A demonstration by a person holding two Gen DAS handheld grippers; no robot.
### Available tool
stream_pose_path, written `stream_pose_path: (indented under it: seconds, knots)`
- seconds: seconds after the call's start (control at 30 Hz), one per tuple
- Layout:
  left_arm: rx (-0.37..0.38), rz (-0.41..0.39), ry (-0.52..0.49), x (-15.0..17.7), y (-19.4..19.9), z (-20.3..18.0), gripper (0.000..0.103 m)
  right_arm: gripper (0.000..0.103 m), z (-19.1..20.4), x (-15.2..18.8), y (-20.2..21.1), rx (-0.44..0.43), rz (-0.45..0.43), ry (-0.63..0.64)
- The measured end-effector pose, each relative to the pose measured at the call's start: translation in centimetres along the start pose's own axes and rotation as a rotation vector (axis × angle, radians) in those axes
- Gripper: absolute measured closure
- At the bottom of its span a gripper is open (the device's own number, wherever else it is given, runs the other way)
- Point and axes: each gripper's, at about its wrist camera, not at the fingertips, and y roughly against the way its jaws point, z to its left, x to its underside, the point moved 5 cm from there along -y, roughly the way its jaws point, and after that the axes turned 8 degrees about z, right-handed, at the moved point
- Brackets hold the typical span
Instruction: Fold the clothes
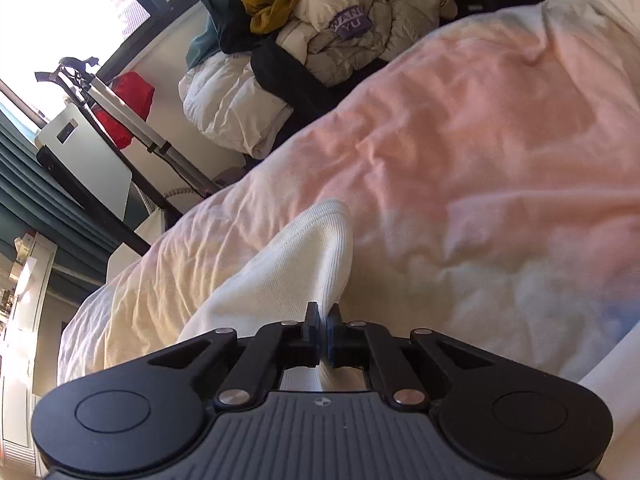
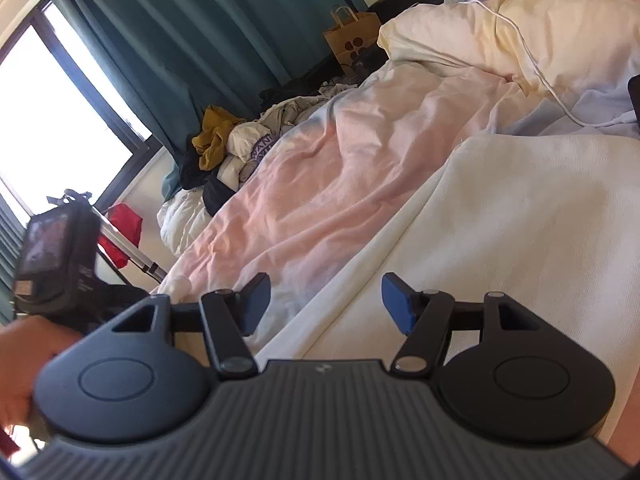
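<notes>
The left gripper point(image 1: 322, 316) has its jaws pinched together on a fold of a cream ribbed garment point(image 1: 288, 272), which rises from between them in a rounded peak and trails down to the near left over the bed. The right gripper point(image 2: 324, 300) hangs with its jaws spread wide and nothing between them, just above the near edge of the same cream ribbed garment point(image 2: 520, 240), which lies spread flat on the near right part of the bed. Its long left edge runs diagonally from near to far.

Under the garment lies a rumpled pink and pale blue duvet point(image 1: 460, 140) that covers most of the bed. On the far right rests a cream pillow point(image 2: 500, 32) with a white cable point(image 2: 536, 68) draped across it. On the far left a pile of unfolded clothes point(image 1: 340, 28) sits beside the duvet, topped by a mustard garment point(image 1: 272, 0). A brown paper bag point(image 2: 350, 38) stands far off before the teal curtain point(image 2: 180, 32), and a red bag point(image 1: 128, 104) hangs near the bright window point(image 1: 60, 12) on the left.
</notes>
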Motion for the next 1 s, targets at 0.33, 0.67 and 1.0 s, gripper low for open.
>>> stream_pose_path:
  seconds: [0.33, 0.67, 1.0]
  knots:
    - [0.333, -0.420, -0.165, 0.7, 18.7, 5.8, 0.101, 0.038, 1.1, 0.5, 1.6, -0.018, -0.014, -0.009]
    - [0.551, -0.619, -0.380, -5.5, 20.0, 4.2, 0.100, 0.038, 0.6, -1.4, 2.8, 0.005, -0.110, -0.064]
    - [0.449, -0.480, -0.319, -11.7, 2.3, -1.4, 0.096, 0.038, -1.0, -1.7, -2.0, 0.036, -0.089, -0.053]
